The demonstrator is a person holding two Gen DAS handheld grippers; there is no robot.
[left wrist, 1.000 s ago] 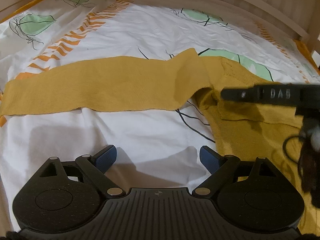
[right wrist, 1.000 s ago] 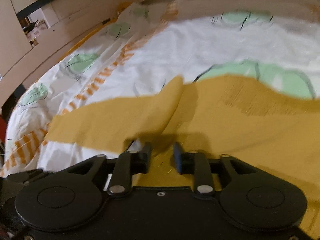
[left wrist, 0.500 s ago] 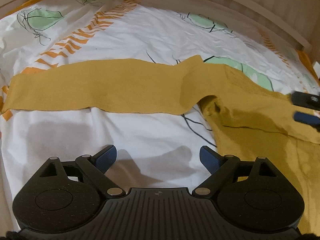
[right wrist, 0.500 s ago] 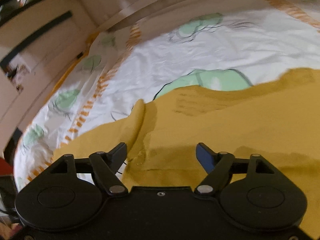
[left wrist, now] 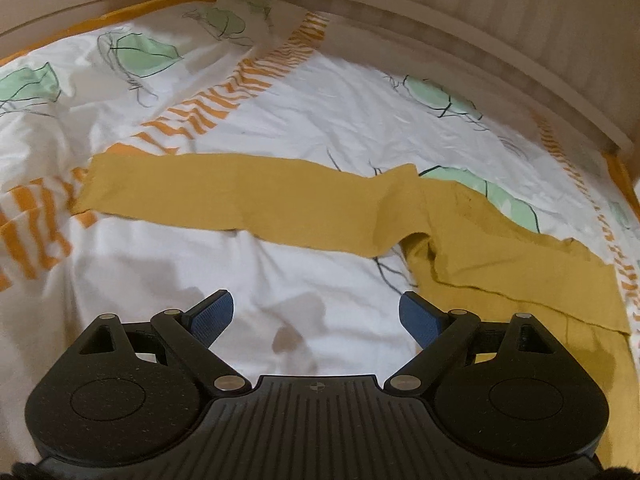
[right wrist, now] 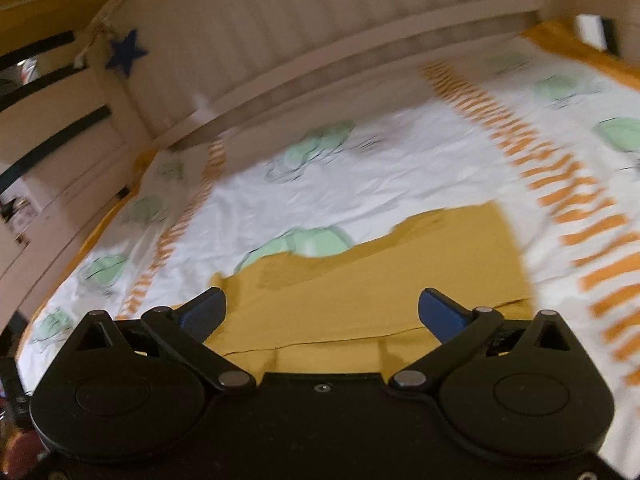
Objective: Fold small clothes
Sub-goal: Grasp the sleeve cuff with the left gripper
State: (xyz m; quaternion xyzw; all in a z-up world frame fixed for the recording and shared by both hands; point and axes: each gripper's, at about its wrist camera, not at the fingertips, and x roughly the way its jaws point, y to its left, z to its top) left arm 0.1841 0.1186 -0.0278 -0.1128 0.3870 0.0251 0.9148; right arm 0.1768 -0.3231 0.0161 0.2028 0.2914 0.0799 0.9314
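A mustard-yellow garment [left wrist: 248, 200] lies on the bed. One long sleeve stretches flat to the left, and the body [left wrist: 520, 272] sits at the right with a folded flap across it. My left gripper [left wrist: 316, 316] hovers open over bare sheet in front of the sleeve, holding nothing. In the right wrist view the garment's body [right wrist: 380, 288] lies below and ahead of my right gripper [right wrist: 322, 308]. Its jaws are opening wide, and nothing is between the pads.
The bed sheet [left wrist: 320, 120] is white with green leaf prints and orange striped bands, and it is wrinkled. A pale slatted bed rail [right wrist: 320, 72] curves round the far side. A blue star [right wrist: 126, 52] hangs on the rail's left post.
My right gripper let go of the yellow cloth, opened wide and drew back to the right, leaving the left wrist view. The left gripper lifted and pulled back a little.
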